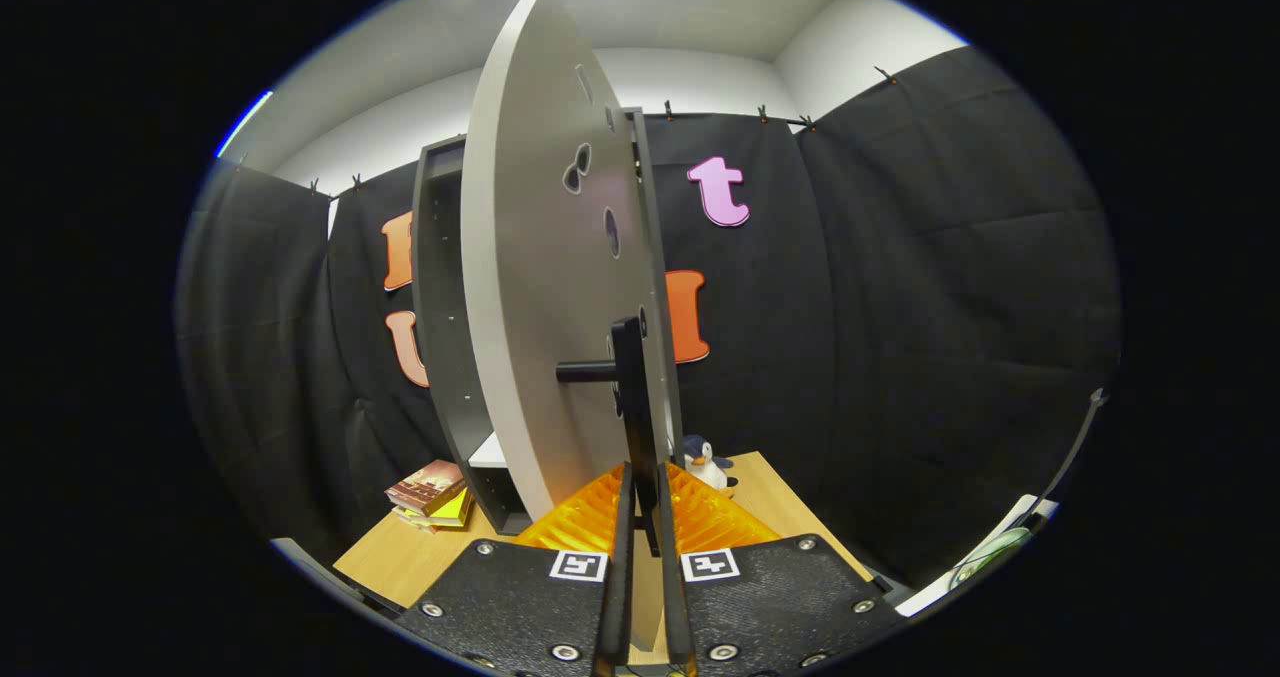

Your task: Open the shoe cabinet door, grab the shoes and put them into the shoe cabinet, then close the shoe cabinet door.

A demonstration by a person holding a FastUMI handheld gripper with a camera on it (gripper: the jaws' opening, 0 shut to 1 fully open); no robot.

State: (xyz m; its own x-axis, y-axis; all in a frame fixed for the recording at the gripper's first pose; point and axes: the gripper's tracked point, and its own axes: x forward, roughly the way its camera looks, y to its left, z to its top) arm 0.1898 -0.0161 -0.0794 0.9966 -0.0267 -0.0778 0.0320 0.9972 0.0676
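The pale grey cabinet door point(540, 287) stands swung out from the dark cabinet frame point(440, 337) and I see it nearly edge-on, rising straight ahead of the fingers. A black bar handle point(628, 367) sticks out from the door on a short stub. My gripper point(641, 482) is shut on the lower part of this handle, with one finger pressed on each side of the bar. Inside the frame, a white shelf point(492, 451) shows low down behind the door.
The cabinet stands on a wooden table point(410, 562). A small stack of books point(432, 494) lies left of the cabinet base. A toy penguin point(708, 463) sits just right of the door. A white object point(985, 557) lies off the table's right side.
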